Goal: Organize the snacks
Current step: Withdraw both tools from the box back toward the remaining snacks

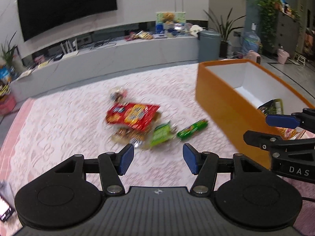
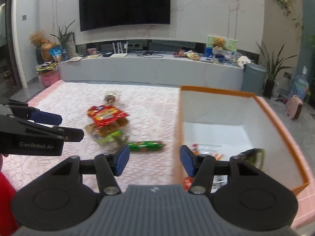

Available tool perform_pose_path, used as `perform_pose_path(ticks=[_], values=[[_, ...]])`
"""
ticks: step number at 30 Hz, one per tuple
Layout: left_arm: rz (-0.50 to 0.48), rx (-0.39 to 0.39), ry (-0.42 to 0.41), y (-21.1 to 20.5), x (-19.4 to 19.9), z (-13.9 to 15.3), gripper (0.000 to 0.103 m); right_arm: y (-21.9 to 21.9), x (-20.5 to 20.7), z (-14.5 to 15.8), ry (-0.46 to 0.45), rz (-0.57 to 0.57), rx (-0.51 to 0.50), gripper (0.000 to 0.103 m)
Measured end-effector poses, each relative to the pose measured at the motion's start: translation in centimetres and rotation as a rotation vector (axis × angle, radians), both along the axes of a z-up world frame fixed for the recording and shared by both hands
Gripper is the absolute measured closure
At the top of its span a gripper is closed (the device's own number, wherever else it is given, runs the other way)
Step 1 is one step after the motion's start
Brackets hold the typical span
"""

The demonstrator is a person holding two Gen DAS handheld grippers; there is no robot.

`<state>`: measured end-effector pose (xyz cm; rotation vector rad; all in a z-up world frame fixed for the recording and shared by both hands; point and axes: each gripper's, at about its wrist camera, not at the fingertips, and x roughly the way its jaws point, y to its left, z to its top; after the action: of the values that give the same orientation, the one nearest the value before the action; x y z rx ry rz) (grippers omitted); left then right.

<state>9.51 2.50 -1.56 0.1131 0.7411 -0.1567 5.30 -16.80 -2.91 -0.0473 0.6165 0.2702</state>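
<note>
A pile of snacks lies on the pink lace cloth [image 1: 59, 118]: a red packet [image 1: 132, 115] on top, a light green packet [image 1: 160, 135] and a green tube [image 1: 192, 130] beside it. An orange box [image 1: 222, 106] with white inside stands to the right and holds several packets [image 2: 252, 155]. My left gripper [image 1: 158, 160] is open and empty, just short of the pile. My right gripper [image 2: 154, 160] is open and empty, its right finger over the box's near left wall [image 2: 178, 137]. The green tube [image 2: 145, 146] lies just ahead of it. Each gripper shows in the other's view.
A long grey TV bench [image 2: 149, 68] with clutter runs behind the cloth under a wall TV [image 2: 124, 4]. A grey bin [image 2: 254, 76], potted plants [image 2: 273, 66] and a water jug [image 2: 299, 87] stand at the right.
</note>
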Motion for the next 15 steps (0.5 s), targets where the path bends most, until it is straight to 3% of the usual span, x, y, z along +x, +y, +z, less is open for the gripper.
perform_pose_path(ticks=[8, 11, 15], values=[[0.049, -0.054, 0.038, 3.5, -1.0, -2.1, 0.036, 4.2, -0.3, -1.9, 0.047, 0.07, -0.05, 0.047], [0.051, -0.067, 0.06, 4.1, -0.7, -2.9, 0.042, 5.0, 0.1, -2.7, 0.076, 0.093, -0.058, 0.047], [0.045, -0.083, 0.069, 4.3, 0.1, -3.3, 0.042, 5.8, 1.1, -3.4, 0.106, 0.11, -0.082, 0.049]])
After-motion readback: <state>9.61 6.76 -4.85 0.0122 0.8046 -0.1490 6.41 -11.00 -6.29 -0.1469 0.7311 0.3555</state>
